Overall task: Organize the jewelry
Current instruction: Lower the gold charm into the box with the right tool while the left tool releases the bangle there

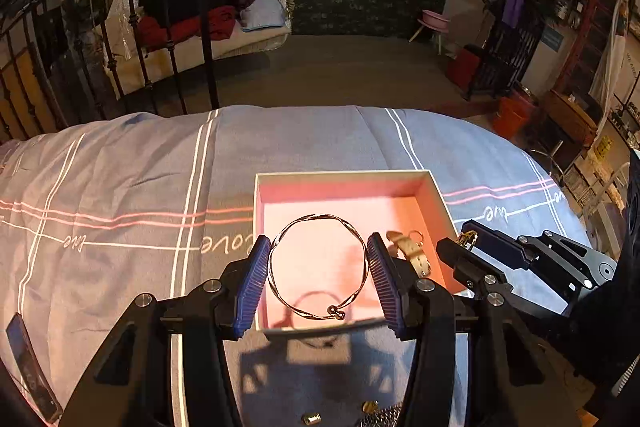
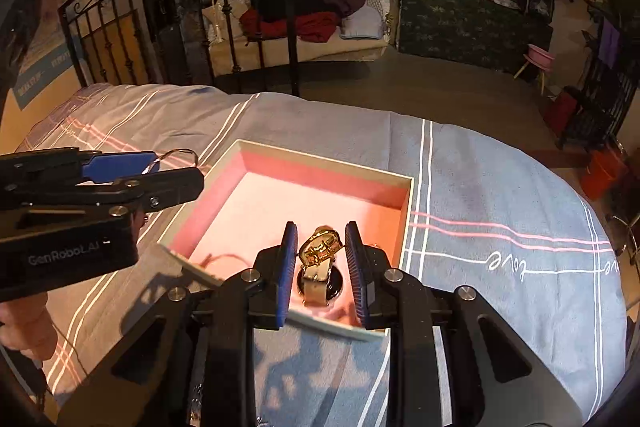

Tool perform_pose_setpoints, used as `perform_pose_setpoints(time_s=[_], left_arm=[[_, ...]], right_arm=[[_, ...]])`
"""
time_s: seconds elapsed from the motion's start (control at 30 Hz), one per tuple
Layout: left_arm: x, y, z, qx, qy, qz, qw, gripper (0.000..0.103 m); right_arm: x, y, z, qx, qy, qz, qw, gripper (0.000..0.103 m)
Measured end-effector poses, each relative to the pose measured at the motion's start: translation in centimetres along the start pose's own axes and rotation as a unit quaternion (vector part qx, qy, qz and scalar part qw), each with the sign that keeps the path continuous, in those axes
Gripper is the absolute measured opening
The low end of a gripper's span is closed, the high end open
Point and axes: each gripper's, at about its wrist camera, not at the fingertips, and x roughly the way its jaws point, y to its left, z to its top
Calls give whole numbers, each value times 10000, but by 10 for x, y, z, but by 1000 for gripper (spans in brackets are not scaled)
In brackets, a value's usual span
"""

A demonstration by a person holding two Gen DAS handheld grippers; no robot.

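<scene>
Bangle (image 1: 318, 267) of twisted gold wire, ending in two small balls, is pinched across its width between the blue ribbed pads (image 1: 252, 287) of the left tool (image 1: 318, 281), which holds it in the air above the near half of the open box (image 1: 340, 175). The ring's shadow falls on the pink lining under it, so it is clear of the floor of the box.

The right tool (image 2: 322, 273) is pinching a gold watch (image 2: 320, 251) with a cream leather strap; its pads (image 2: 289, 267) press on either side of the gold case, and the strap hangs down between them. The watch is over the near right corner of the box, lifted off the lining. In the left wrist view the same watch (image 1: 412, 251) shows at the right inner wall of the box, with the right tool (image 1: 466, 241) reaching in from that side.

The box is square, white outside and pink inside, and lies on a grey-blue bedsheet (image 1: 120, 167) with white and pink stripes and the word "love". A phone (image 1: 30, 367) lies on the sheet well to the left of the box. Nearer than the box, at the bottom edge of the left wrist view, sit a few small gold pieces (image 1: 312, 418), too cut off to name. A thumb (image 2: 24, 327) grips the left tool's handle.
</scene>
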Motion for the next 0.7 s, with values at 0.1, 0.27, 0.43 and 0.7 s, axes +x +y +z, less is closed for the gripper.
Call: perform_pose_setpoints(time_s=[0.1,0.27,0.43,0.7], left_arm=[[11,2,16,-96,86,79,9999,49],[29,5,25,-257,246,161,9992,49],[44,3,26,-281,438,174,9985,49],[51,0,24,-266,528,183,9981,49]], right_arm=[[14,-9,15,89,18,-130,9999,25],[25,-18,28,179,50,-219,9996,25],[36,-18,29,105,192,-259,9994,25],[45,-14,26,29,290,-253,9993,25]])
